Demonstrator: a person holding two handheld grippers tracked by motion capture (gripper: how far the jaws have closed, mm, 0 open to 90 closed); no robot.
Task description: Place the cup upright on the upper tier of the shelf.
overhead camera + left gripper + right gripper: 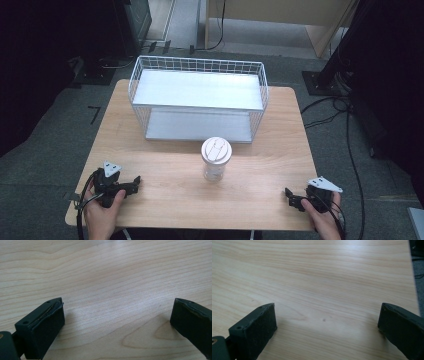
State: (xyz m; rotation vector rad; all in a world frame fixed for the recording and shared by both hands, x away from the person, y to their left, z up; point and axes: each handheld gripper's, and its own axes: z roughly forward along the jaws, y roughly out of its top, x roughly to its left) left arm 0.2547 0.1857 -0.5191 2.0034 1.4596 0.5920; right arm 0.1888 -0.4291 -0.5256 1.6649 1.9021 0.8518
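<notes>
A: Resting low at the near edge of the table (165, 200), the left gripper (131, 184) lies by the near left corner and the right gripper (292, 197) by the near right corner. Why so far apart?

B: Judged from the layout, both are parked clear of the work. In the left gripper view the two black jaws stand spread wide with bare wood between them; the right gripper view shows the same, jaws released and grasping nothing.

A: And the object between them?

B: A clear cup (215, 159) with a white lid stands upright near the table's middle, well apart from either gripper, open to approach from both sides.

A: Beyond it?

B: A white wire rack (197, 97) with two shelves sits toward the far edge, its open front facing the cup, probably the destination.
</notes>
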